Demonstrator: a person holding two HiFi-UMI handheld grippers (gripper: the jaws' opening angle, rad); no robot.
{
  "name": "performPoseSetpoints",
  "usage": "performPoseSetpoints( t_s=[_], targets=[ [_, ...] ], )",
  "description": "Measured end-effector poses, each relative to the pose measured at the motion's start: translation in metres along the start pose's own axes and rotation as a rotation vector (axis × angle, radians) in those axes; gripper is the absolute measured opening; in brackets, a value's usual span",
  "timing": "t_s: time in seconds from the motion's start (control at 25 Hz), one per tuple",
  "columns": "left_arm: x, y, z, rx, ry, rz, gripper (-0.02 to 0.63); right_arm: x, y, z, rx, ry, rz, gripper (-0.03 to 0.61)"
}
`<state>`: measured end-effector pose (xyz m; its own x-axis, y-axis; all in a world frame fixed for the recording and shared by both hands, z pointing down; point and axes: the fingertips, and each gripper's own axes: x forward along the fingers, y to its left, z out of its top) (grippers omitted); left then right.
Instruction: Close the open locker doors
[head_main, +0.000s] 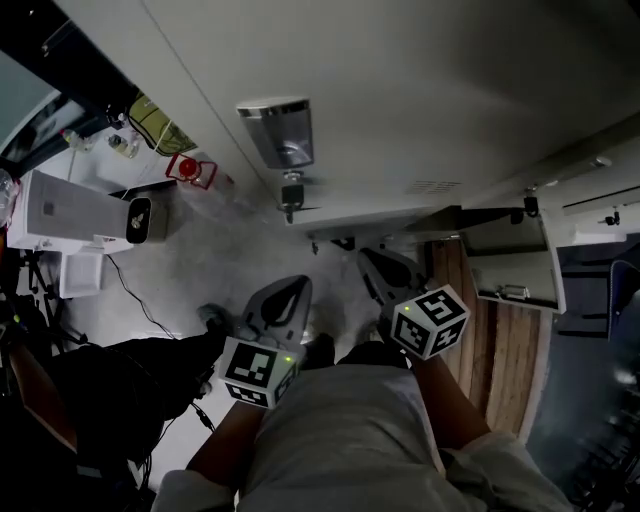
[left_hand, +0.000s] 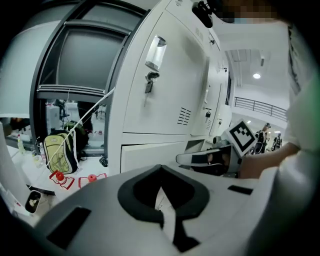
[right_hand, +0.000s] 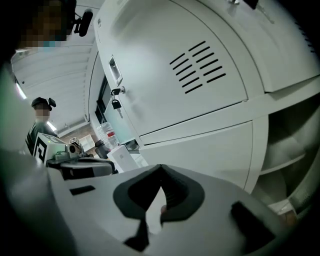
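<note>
Closest to the head camera is the person's grey-shirted torso (head_main: 350, 440), facing the tall white metal locker bank (head_main: 400, 100). Both tools are held out from it toward the bank's lower part.

The left gripper (head_main: 290, 292), with its square-marker cube, points at the bank's face below a silver handle plate (head_main: 277, 132) and a small hanging key (head_main: 291, 195). In the left gripper view its dark padded fingers (left_hand: 137, 187) meet at the tips of the left gripper (left_hand: 160, 168), with nothing between them.

The right gripper (head_main: 385, 270) sits near the bank's foot, beside the left one. In the right gripper view its fingers (right_hand: 185, 192) are likewise pressed together at the tips and empty.

An open white locker door (head_main: 505, 262) stands out from the bank, on the right gripper's side. In the right gripper view that low door (right_hand: 200, 160) hangs under the door with black louvre slots (right_hand: 197, 67). A bare compartment and its shelf show past the low door's edge.

At the bank's far left end stand a white box (head_main: 70, 210) and a yellow-green backpack (head_main: 160, 122), well clear of the doors.
</note>
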<state>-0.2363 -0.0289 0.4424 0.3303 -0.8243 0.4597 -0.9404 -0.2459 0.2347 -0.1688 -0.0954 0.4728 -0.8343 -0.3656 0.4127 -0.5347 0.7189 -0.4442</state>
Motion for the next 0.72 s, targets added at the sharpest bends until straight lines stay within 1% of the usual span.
performPoseSetpoints(
  t_s=[0.12,0.2,0.36,0.52,0.6,0.72],
  targets=[
    [0.002,-0.026,0.002,-0.004,-0.001,-0.024,0.015,-0.027,-0.009,-0.001,-0.007,-0.006,-0.026,0.028],
    [0.007,-0.047,0.001,0.007,0.002,-0.068,0.015,-0.051,-0.019,0.001,-0.004,-0.021,-0.064,0.028],
    [0.024,-0.086,0.004,0.057,0.009,-0.189,0.015,-0.106,-0.032,0.003,0.02,-0.082,-0.163,0.028],
    [0.04,-0.13,0.014,0.128,0.011,-0.31,0.015,-0.163,-0.041,0.004,0.039,-0.157,-0.261,0.028],
    [0.047,-0.153,0.017,0.157,0.02,-0.356,0.015,-0.19,-0.048,0.0,0.057,-0.188,-0.304,0.028],
    [0.062,-0.189,0.021,0.194,0.029,-0.401,0.015,-0.226,-0.065,-0.007,0.081,-0.227,-0.345,0.028]
  ],
)
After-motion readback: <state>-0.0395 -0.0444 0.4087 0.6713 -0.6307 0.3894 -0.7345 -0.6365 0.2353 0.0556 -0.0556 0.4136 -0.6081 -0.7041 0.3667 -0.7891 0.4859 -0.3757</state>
